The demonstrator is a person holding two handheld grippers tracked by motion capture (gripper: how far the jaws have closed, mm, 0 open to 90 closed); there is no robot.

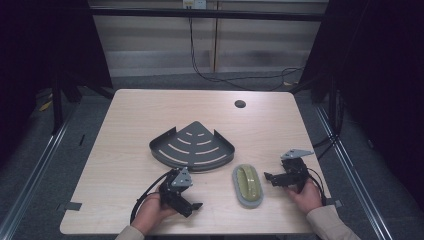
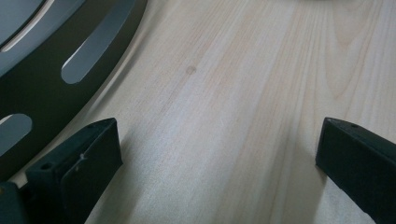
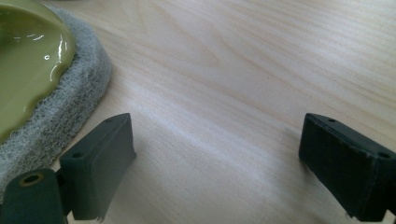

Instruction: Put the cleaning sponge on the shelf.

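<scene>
Pale wood table (image 1: 135,115) on grey floor (image 1: 165,80), dark curtains around. One rack (image 1: 192,146), one scrubber (image 1: 247,185). Left gripper (image 2: 219,154) and right gripper (image 3: 217,158) both gape wide, holding nothing.

So on the light wooden table (image 1: 135,115), the dark grey quarter-round slotted metal corner shelf (image 1: 192,146) sits about mid-table. The oval olive-green scrubber with grey fibre pad (image 1: 247,185) lies just right of it and nearer the person, apart from it. A round cable hole (image 1: 240,104) sits behind both.

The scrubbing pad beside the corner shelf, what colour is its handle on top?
Glossy olive green handle on a grey scrubbing pad, best in the right gripper view.
</scene>
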